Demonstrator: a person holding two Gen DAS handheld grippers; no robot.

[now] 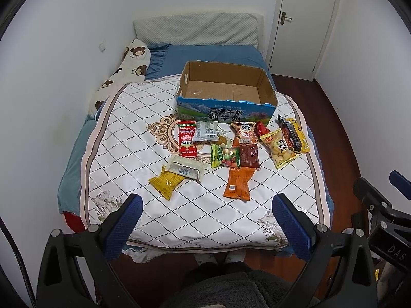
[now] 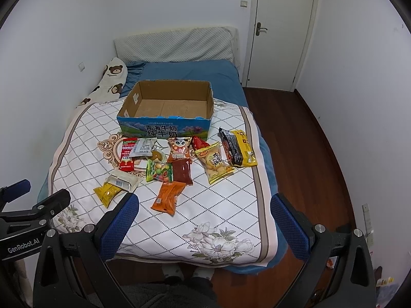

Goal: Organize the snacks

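Left wrist view: nothing packed yet, cardboard box (image 1: 226,87) sits bare inside on the quilt (image 1: 128,133), snack packets (image 1: 231,148) scattered just in front of it. Left gripper (image 1: 206,205) hangs over the near bed edge, jaws spread wide, holding nothing. Right wrist view: same, right gripper (image 2: 204,204) splayed wide and unloaded, nearest is the orange packet (image 2: 168,195). Next move likely: drop onto one packet, pinch it, carry it to the box.

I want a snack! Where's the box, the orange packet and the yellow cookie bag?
box (image 1: 223,111), left wrist view, printed blue front wall.
orange packet (image 2: 168,197), right wrist view, middle of the wrapper.
cookie bag (image 1: 280,148), left wrist view, middle of the bag.
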